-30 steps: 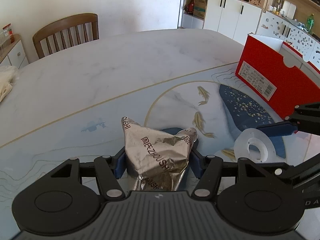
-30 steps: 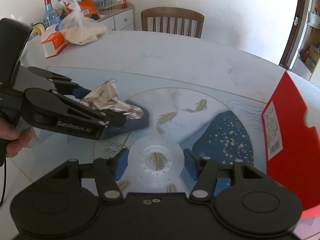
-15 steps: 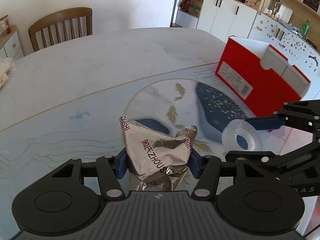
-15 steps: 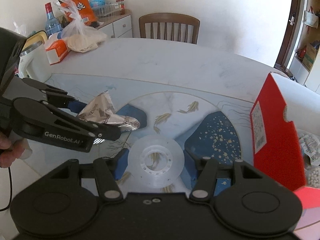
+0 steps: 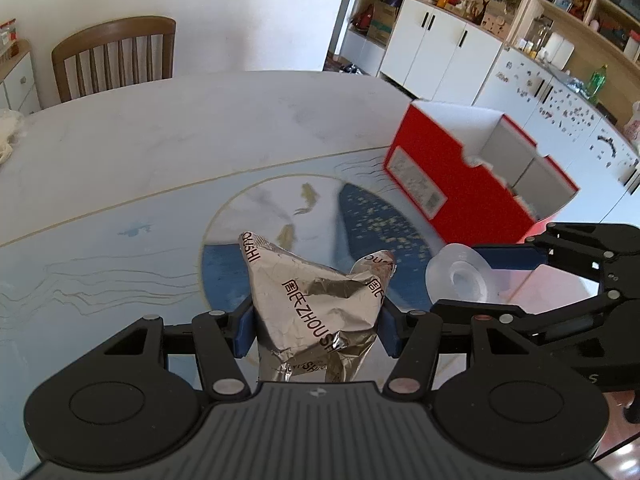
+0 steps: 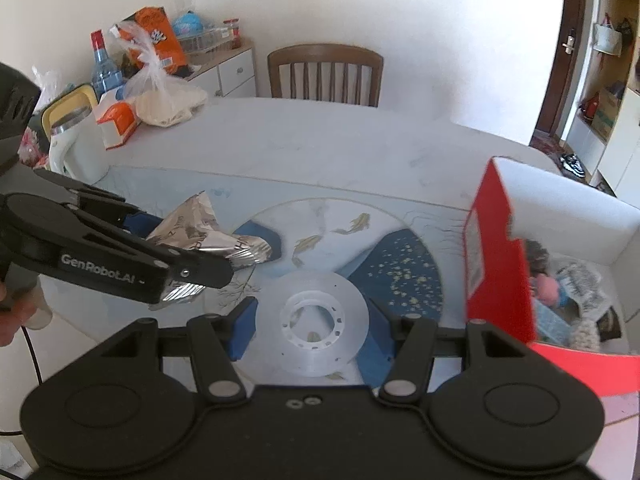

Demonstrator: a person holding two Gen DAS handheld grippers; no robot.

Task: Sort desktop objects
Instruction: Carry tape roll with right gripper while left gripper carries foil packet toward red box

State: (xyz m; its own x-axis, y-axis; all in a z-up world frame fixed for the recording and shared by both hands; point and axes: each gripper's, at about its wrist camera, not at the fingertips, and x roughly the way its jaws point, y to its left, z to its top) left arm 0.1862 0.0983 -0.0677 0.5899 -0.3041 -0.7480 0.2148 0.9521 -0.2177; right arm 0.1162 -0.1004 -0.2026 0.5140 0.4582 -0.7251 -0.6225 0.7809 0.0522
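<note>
Both grippers are loaded and lifted off the worktop (image 5: 160,152), so the step in hand looks like the carry toward the red box (image 5: 460,184). The left gripper (image 5: 316,326) is clamped on a crumpled silver foil snack packet (image 5: 316,300), which sticks up and forward between its blue pads. The right gripper (image 6: 310,322) is closed on a clear plastic tape spool (image 6: 312,312), held by its rim so its face meets the right wrist camera. In the left wrist view the spool (image 5: 460,278) hangs just beside the packet, both near the box's red front wall. The box stands open at the right of the worktop, with grey dividers and some items already inside: a pink thing, printed wrappers, something pale and beaded. The next move probably calls for bringing each gripper over the open top, one after the other so they don't collide, and only then letting go.
</note>
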